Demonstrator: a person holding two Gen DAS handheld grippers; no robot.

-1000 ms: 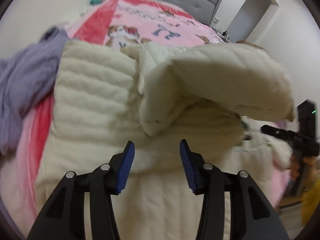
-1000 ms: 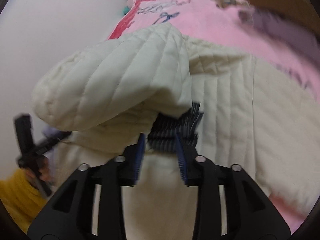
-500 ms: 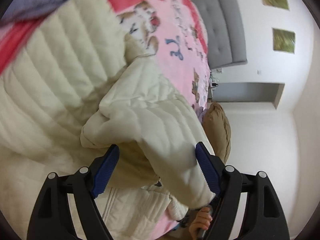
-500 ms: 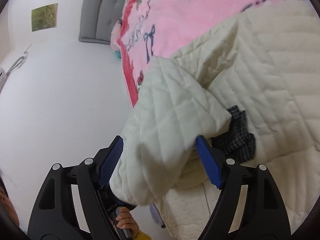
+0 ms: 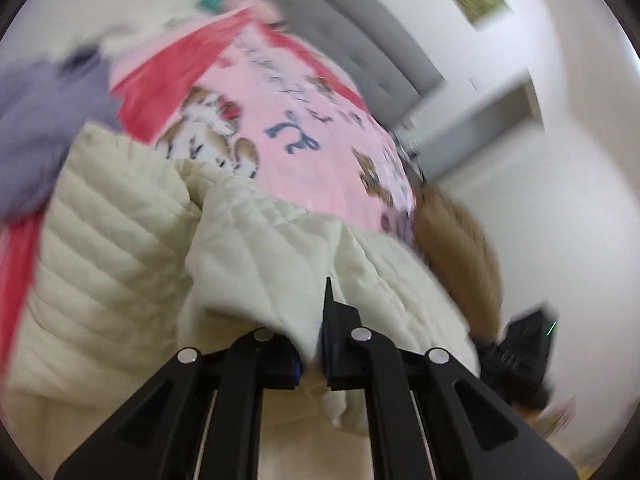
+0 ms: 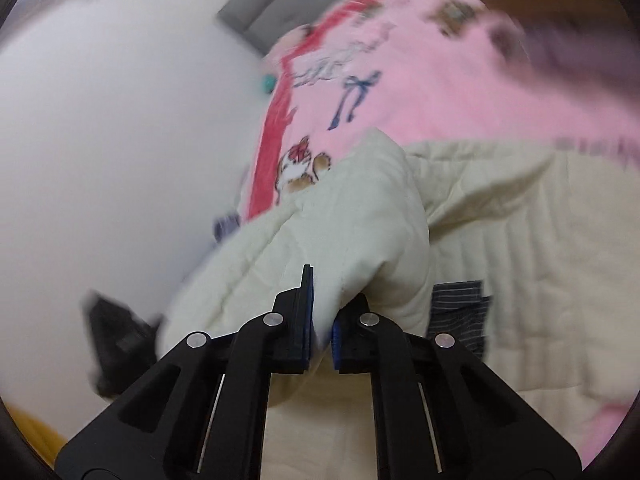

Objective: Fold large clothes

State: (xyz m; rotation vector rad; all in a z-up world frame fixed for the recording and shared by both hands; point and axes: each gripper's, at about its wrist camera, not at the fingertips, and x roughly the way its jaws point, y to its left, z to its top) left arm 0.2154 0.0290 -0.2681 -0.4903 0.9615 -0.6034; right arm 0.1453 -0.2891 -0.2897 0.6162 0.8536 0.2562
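Observation:
A cream quilted jacket (image 5: 112,264) lies spread on a bed with a pink printed blanket (image 5: 280,120). Its folded-over part bulges up in front of both cameras. My left gripper (image 5: 312,356) is shut on a fold of that cream fabric, which is pinched between the blue pads. My right gripper (image 6: 320,336) is likewise shut on the jacket (image 6: 344,232), holding the padded fold. A dark striped lining (image 6: 460,312) shows just right of the right gripper. Both views are blurred by motion.
A purple garment (image 5: 36,128) lies at the left of the bed, a tan cushion (image 5: 460,248) at the right. The grey headboard (image 5: 360,32) and white walls stand behind. The other gripper (image 5: 524,344) shows at the right edge of the left wrist view.
Both grippers opened wide around the padded fold, then closed onto it. Both have since risen with the fabric, and the views have swung back upright.

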